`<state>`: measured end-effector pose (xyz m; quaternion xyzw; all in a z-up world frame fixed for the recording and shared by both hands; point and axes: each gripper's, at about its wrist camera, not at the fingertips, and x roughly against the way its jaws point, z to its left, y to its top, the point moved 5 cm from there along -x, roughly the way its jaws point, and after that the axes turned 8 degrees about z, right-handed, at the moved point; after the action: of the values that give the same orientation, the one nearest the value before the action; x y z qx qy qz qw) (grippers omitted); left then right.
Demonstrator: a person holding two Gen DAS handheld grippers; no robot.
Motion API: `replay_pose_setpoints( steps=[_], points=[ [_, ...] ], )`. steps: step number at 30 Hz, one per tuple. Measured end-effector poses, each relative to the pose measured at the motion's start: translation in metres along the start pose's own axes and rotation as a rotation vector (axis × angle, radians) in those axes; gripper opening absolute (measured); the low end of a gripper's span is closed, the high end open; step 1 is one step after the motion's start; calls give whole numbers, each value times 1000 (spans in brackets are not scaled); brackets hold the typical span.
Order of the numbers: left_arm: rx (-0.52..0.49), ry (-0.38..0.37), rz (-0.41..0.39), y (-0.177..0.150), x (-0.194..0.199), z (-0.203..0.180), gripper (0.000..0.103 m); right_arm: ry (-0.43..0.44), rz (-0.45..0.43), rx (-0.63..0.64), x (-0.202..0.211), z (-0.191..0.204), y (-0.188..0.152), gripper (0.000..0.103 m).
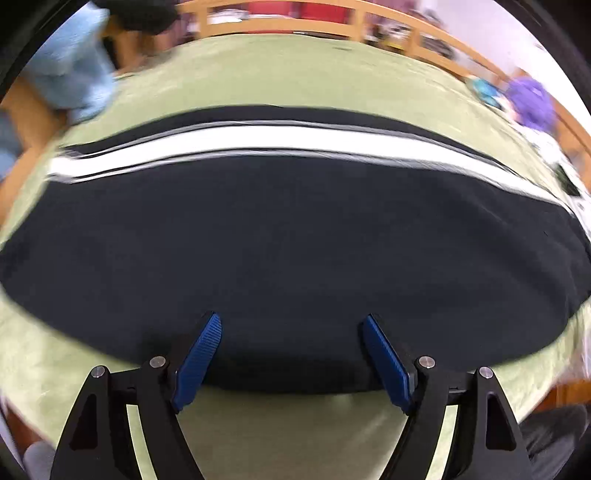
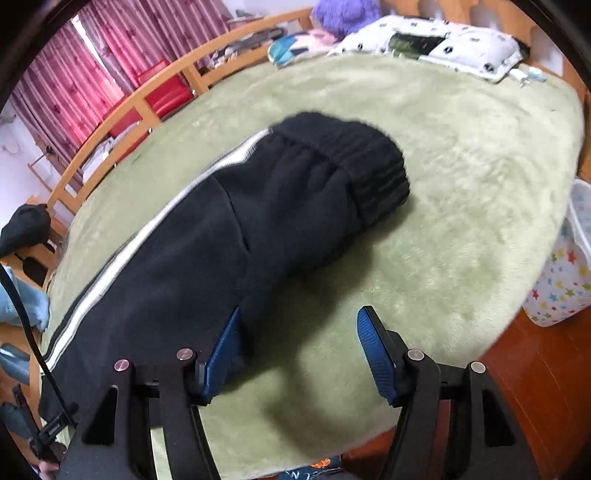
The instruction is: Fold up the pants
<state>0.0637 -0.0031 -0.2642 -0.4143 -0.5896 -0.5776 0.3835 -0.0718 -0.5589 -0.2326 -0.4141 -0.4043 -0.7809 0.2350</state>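
Observation:
Black pants [image 1: 295,251] with a white side stripe [image 1: 258,138] lie flat on a green blanket [image 1: 288,85]. In the left wrist view my left gripper [image 1: 291,325] is open and empty, its blue pads over the pants' near edge. In the right wrist view the pants [image 2: 207,236] run from lower left to the ribbed waistband [image 2: 354,162] at centre. My right gripper [image 2: 299,317] is open and empty; its left pad is at the pants' near edge, its right pad over bare blanket [image 2: 461,192].
A wooden bed rail [image 2: 122,107] runs along the far side, red curtains [image 2: 85,62] behind. A patterned pillow [image 2: 436,44] and purple plush [image 2: 343,13] lie at the head. A star-print bin [image 2: 565,280] stands on the floor at right. Light blue cloth [image 1: 77,74] lies at far left.

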Motion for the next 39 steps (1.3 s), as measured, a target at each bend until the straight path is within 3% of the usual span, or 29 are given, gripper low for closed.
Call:
replay_pose_setpoints(
  steps=[3,5,6,8,10,12,17,20,23,24,25,26,29,30,32,33,34,38,39],
  points=[
    [31,27,-39,2,7,26,82,10,-29,86,16,35,-1,64],
    [54,86,59,-2,-17,43,84,26,-46,123,17,60,-4,64],
    [73,24,58,-3,-20,47,84,40,-42,137,15,72,-8,64],
    [98,-22,6,-6,-3,60,82,59,-24,164,9,95,-17,64],
    [126,25,-41,-9,13,78,82,80,-17,194,11,113,-33,64],
    [206,20,-84,-15,25,108,82,99,-14,237,11,134,-48,64],
    [422,2,-82,-20,18,184,82,104,21,295,-4,179,-67,64],
    [508,-49,-53,-20,0,206,80,120,39,286,-8,191,-81,64],
    [563,-85,-88,-10,-3,219,77,180,56,296,-10,211,-94,64],
    [572,-71,-116,-4,0,227,57,191,60,311,-11,214,-98,64],
    [576,-56,-139,0,0,236,14,189,63,336,-12,222,-104,64],
    [569,-39,-140,6,-3,245,10,164,68,378,-17,228,-113,65],
    [603,-135,-111,11,-14,251,10,71,151,429,-47,229,-136,67],
    [603,-135,-106,12,-16,251,15,55,168,436,-55,228,-140,67],
    [608,-97,-100,10,-19,247,37,38,134,476,-53,229,-147,67],
    [619,-91,-110,12,-20,248,54,33,136,482,-50,230,-147,67],
    [629,-105,-119,18,-26,254,62,40,140,475,-46,230,-145,67],
    [682,-76,-135,26,-31,265,63,78,147,420,-32,224,-141,67],
    [693,-67,-143,31,-34,267,60,80,148,414,-30,222,-141,67]
  ],
)
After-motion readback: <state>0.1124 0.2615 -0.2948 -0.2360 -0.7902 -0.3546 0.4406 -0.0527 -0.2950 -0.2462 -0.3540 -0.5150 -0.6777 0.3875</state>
